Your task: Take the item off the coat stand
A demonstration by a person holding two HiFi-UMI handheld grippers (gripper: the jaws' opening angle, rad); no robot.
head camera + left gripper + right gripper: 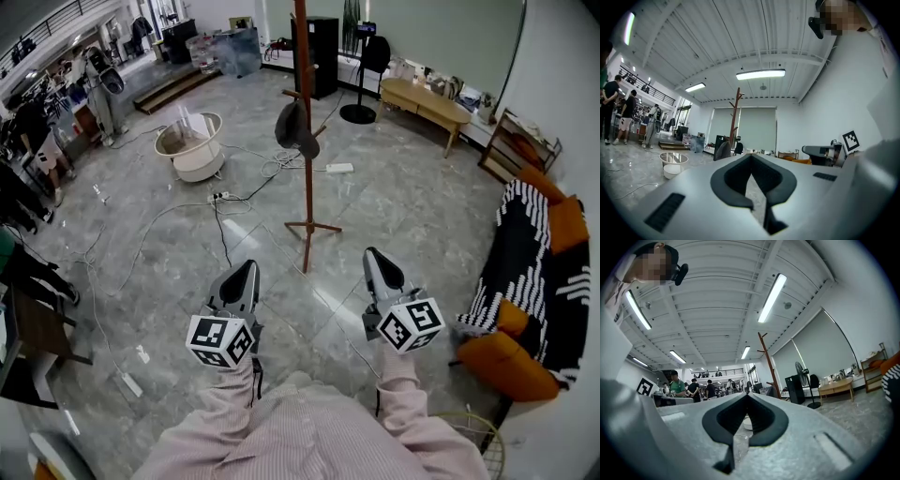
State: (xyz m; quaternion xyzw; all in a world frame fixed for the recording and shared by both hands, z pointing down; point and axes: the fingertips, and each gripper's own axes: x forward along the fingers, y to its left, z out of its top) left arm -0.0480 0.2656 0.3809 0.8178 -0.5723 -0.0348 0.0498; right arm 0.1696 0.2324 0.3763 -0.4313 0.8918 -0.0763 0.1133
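The wooden coat stand [302, 187] rises just right of centre in the upper half of the head view, its pole running straight up and out of the top edge, its spread feet on the grey stone floor [169, 244]; the dark cap [294, 127] hangs on the left side of the pole at a short side peg, about a third of the way down the frame; its long axis runs nearly top to bottom, leaning slightly so that the lower end points down and to the right against the pole; which end is the brim cannot be told. The left gripper [246, 268] and the right gripper [373, 253] sit side by side in the lower middle, both aimed up the frame at the stand and well apart from it; each one's jaws are closed tip to tip with nothing between them, as each gripper view shows. A white round tub [192, 147] stands to the upper left of the stand, with cables [220, 230] trailing across the floor between them; a low wooden table [429, 100] lies at upper right, and an orange sofa [511, 361] with a black-and-white striped throw [520, 248] fills the right edge.
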